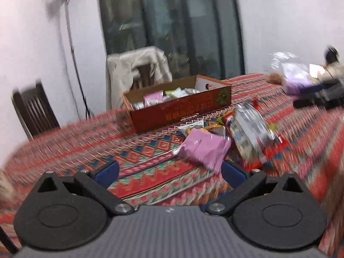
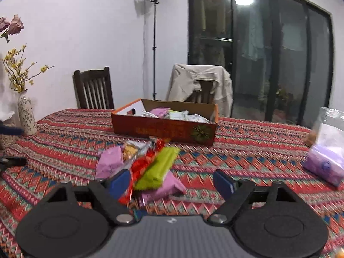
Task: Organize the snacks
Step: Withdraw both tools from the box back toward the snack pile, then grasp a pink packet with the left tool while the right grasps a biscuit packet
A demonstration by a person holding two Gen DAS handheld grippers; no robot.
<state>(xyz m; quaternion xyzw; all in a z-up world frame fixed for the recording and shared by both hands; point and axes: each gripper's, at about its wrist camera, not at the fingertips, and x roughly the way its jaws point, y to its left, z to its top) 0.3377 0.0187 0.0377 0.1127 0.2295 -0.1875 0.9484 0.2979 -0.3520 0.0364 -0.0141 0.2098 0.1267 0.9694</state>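
Observation:
A red cardboard box (image 1: 182, 112) (image 2: 163, 130) with several snack packets inside stands on the patterned tablecloth. In front of it lies a loose heap of snacks: a pink packet (image 1: 204, 148) (image 2: 110, 161), a silver and red bag (image 1: 251, 133), a green packet (image 2: 159, 167) and a red wrapper (image 2: 139, 167). My left gripper (image 1: 169, 172) is open just short of the pink packet, nothing between its fingers. My right gripper (image 2: 172, 182) is open, with the green packet and another pink packet (image 2: 163, 190) lying in the gap; the pads do not press on them.
Two chairs stand behind the table, one draped with a beige jacket (image 2: 200, 83). A flower vase (image 2: 25, 112) stands at the table's left edge. A clear bag with purple contents (image 2: 326, 157) (image 1: 294, 79) lies at the right. A lamp stand (image 2: 153, 43) is by the wall.

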